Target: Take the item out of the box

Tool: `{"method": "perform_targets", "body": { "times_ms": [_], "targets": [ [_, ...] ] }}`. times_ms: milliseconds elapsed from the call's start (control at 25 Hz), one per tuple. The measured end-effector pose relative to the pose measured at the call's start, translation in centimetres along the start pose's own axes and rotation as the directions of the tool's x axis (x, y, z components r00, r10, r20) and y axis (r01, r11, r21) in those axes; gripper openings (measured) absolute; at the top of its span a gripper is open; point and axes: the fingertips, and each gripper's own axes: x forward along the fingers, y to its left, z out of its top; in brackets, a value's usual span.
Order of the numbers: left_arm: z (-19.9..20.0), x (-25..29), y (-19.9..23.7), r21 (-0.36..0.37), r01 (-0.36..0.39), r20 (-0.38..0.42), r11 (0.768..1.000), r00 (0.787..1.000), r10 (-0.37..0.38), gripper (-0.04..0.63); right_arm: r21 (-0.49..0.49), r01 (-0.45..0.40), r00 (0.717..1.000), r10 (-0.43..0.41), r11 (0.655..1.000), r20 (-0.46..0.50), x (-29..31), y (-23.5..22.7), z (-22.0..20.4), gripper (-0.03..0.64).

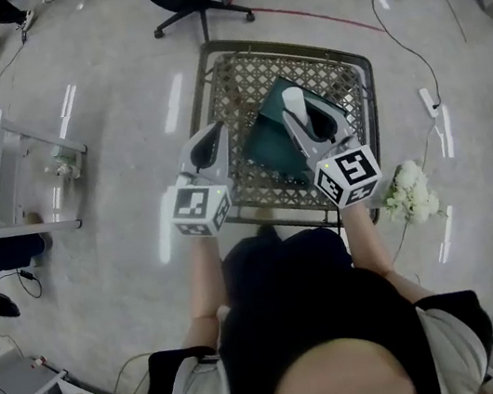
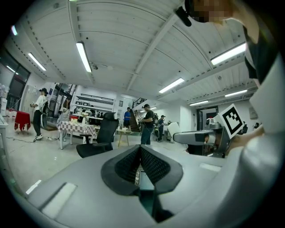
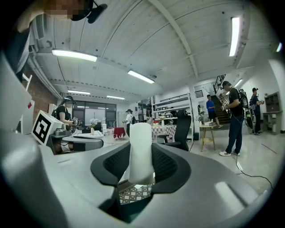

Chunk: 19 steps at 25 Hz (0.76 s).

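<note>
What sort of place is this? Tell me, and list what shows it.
Probably a big open workshop or lab hall: long strip lights on a ribbed ceiling, a bare shiny floor with a cable trailing across it, and an office chair with work tables behind it.

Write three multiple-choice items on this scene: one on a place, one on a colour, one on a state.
1. Where does the dark green box stand?
A. on the lattice-top table
B. on the floor
C. on a shelf

2. What colour is the item between the right tongs?
A. red
B. white
C. black

3. How do the left tongs stand?
A. shut on the box
B. wide open
C. shut and empty

Key:
1 A, the head view shows the box resting on the lattice.
2 B, the right gripper view shows a white cylinder clamped there.
3 C, the left gripper view shows the pads meeting with nothing between.
</note>
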Motion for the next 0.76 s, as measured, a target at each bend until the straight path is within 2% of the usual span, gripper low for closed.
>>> {"method": "perform_targets", "body": {
  "times_ms": [760],
  "targets": [
    [-1.02, 0.39, 0.46, -0.005, -0.002, -0.026, 1.000, 1.000, 0.002, 0.008, 0.031, 0.005, 1.000, -0.004, 1.000, -0.029, 0.97, -0.15, -0.87, 0.144]
  ]
}}
